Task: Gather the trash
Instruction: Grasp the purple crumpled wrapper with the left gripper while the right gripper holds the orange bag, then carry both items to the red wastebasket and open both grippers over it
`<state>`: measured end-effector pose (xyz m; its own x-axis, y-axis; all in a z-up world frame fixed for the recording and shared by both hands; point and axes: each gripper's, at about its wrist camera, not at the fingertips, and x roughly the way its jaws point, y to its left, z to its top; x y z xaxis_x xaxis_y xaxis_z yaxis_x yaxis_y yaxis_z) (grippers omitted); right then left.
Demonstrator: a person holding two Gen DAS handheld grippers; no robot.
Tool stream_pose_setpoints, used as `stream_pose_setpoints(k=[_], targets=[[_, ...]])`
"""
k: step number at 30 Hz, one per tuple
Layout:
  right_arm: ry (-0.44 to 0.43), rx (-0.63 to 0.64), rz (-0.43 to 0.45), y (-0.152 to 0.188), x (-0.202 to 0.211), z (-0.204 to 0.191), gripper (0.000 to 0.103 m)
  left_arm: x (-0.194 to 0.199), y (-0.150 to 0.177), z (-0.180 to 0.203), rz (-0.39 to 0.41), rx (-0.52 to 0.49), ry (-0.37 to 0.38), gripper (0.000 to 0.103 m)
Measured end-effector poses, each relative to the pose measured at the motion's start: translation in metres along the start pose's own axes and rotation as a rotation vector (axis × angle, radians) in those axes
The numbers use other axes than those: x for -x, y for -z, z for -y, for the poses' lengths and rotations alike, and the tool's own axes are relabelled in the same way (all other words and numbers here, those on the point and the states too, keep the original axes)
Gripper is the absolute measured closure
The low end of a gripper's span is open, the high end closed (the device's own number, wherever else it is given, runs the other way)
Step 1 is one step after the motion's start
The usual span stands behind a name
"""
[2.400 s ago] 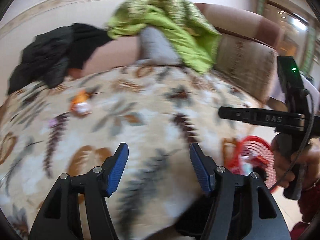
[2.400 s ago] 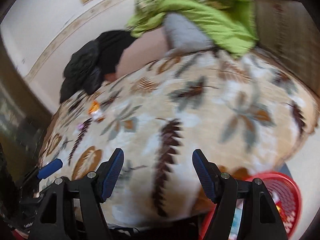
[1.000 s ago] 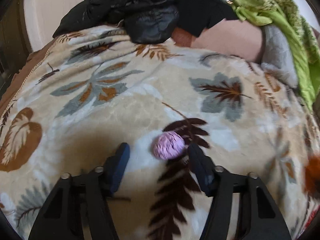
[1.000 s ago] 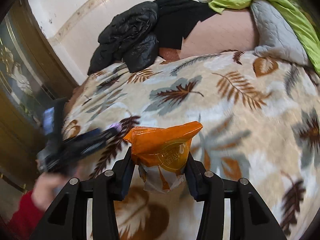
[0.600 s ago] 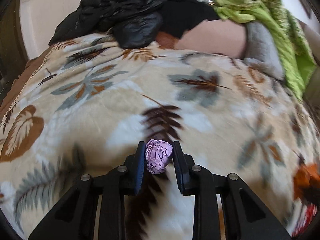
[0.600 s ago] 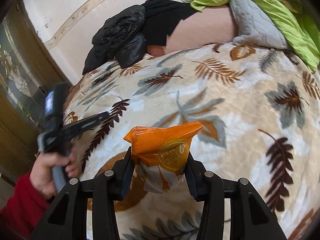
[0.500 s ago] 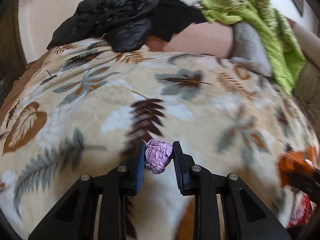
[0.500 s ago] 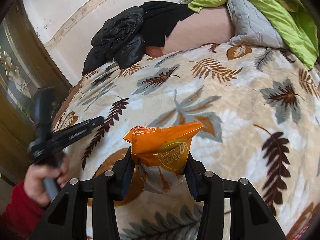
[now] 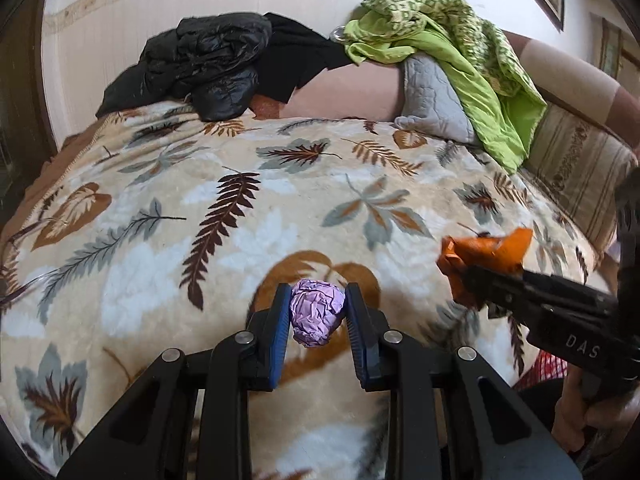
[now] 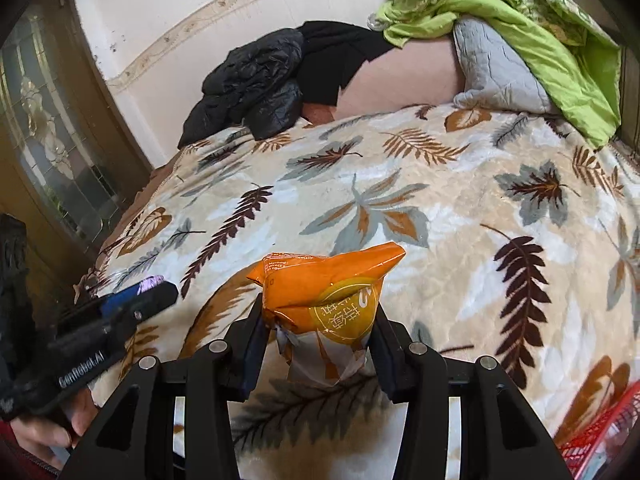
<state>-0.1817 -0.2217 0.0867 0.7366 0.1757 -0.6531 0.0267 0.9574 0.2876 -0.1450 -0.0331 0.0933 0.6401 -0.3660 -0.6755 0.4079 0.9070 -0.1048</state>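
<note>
A crumpled purple paper ball is clamped between the blue pads of my left gripper, lifted off the leaf-patterned blanket. My right gripper is shut on an orange snack wrapper. In the left wrist view the right gripper comes in from the right edge with the orange wrapper. In the right wrist view the left gripper shows at lower left, with a bit of the purple ball at its tip.
A black jacket, a green cloth and a grey cushion lie along the sofa back. A red mesh basket sits at lower right, below the blanket's edge. A glass-panelled door stands at left.
My left gripper closed on the purple ball, lifted it and carried it rightward across the blanket. My right gripper, still holding the orange wrapper, drifted right too; the red basket has come into its view.
</note>
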Motion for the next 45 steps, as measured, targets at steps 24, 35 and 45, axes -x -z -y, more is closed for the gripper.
stream_pose_setpoints(k=[24, 35, 45], targets=[[0.022, -0.126, 0.012, 0.033, 0.056, 0.032, 0.053, 0.035, 0.014, 0.060, 0.053, -0.117, 0.004, 0.077], [0.066, -0.229, 0.048, 0.046, 0.106, 0.068, 0.053, 0.044, 0.015, 0.094, 0.047, -0.167, 0.093, 0.077], [0.200, -0.387, 0.086, 0.078, 0.171, 0.135, 0.053, 0.046, 0.010, 0.168, 0.015, -0.260, 0.287, 0.077]])
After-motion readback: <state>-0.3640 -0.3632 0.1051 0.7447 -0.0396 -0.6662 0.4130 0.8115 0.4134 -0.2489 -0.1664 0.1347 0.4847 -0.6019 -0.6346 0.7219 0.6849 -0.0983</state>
